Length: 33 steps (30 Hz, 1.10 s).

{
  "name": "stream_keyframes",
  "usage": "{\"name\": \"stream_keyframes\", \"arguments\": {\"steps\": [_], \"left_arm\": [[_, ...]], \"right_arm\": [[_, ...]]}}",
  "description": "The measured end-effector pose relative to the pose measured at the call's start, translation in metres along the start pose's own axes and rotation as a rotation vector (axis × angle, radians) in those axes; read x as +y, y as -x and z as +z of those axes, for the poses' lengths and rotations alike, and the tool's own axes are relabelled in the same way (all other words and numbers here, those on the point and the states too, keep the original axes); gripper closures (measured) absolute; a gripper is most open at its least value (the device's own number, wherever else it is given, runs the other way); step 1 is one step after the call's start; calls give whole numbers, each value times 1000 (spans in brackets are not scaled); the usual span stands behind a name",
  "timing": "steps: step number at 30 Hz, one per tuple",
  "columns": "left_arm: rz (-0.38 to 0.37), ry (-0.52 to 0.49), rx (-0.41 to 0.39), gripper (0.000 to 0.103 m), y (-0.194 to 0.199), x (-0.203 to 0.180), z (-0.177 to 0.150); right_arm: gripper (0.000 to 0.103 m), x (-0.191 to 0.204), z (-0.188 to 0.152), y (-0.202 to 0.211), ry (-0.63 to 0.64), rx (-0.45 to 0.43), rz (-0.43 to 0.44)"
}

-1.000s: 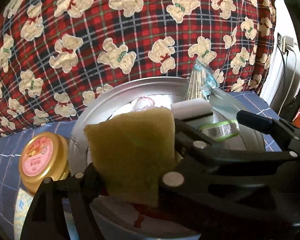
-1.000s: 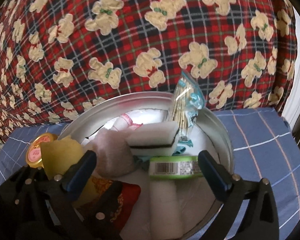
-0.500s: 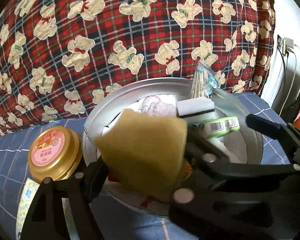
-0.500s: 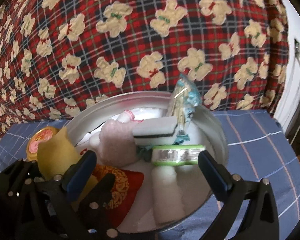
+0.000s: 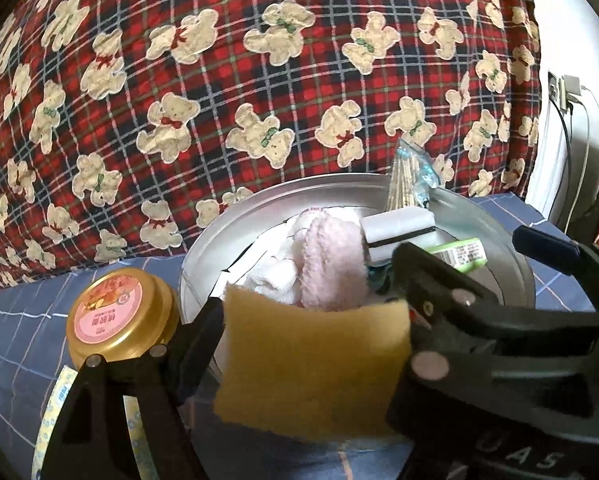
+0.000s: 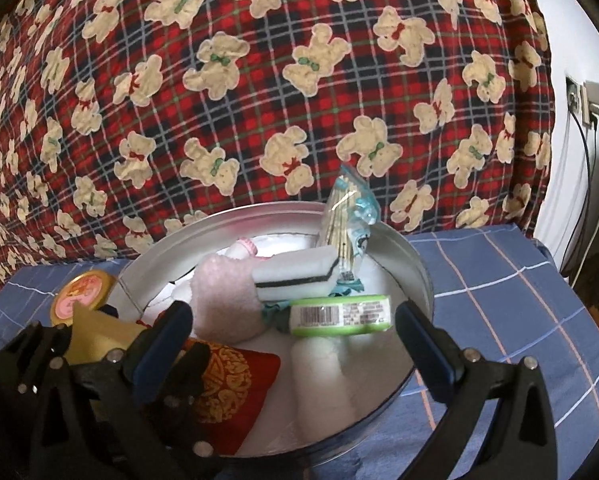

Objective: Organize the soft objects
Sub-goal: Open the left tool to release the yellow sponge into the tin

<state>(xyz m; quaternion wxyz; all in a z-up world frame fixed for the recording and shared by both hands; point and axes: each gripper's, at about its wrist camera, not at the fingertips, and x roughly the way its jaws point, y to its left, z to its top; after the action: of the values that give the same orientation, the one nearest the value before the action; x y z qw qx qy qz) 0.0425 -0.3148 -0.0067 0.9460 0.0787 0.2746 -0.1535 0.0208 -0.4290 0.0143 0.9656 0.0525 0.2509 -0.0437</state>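
My left gripper (image 5: 311,320) is shut on a yellow sponge (image 5: 315,364), held upright over the near left rim of the round metal basin (image 5: 203,248). The same yellow sponge (image 6: 93,330) shows at the lower left of the right wrist view. In the basin lie a pink fluffy cloth (image 6: 223,300), a white sponge with a black stripe (image 6: 295,276), a green barcoded pack (image 6: 339,314), a red embroidered pouch (image 6: 235,376) and a white roll (image 6: 319,376). My right gripper (image 6: 293,320) stands open above the basin's near side, with nothing between its pads.
A gold-lidded jar (image 5: 119,316) stands just left of the basin on the blue checked cloth (image 6: 499,280). A packet of wooden sticks (image 6: 343,216) leans on the basin's far wall. A red plaid bear-print cushion (image 5: 259,80) rises behind. Cables and a socket (image 6: 591,100) are at the right.
My left gripper has drawn back with the yellow sponge from over the basin's middle to its near left rim, uncovering the pink cloth. The right gripper has pulled back slightly.
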Motion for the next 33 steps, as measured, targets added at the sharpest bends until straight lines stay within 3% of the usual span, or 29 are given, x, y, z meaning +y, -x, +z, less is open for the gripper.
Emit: {"name": "stream_keyframes", "arguments": {"steps": [20, 33], "left_arm": [[15, 38, -39, 22, 9, 11, -2], [20, 32, -100, 22, 48, 15, -21]], "right_arm": [[0, -6, -9, 25, -11, -114, -98], [0, -2, -32, 72, -18, -198, -141]]}}
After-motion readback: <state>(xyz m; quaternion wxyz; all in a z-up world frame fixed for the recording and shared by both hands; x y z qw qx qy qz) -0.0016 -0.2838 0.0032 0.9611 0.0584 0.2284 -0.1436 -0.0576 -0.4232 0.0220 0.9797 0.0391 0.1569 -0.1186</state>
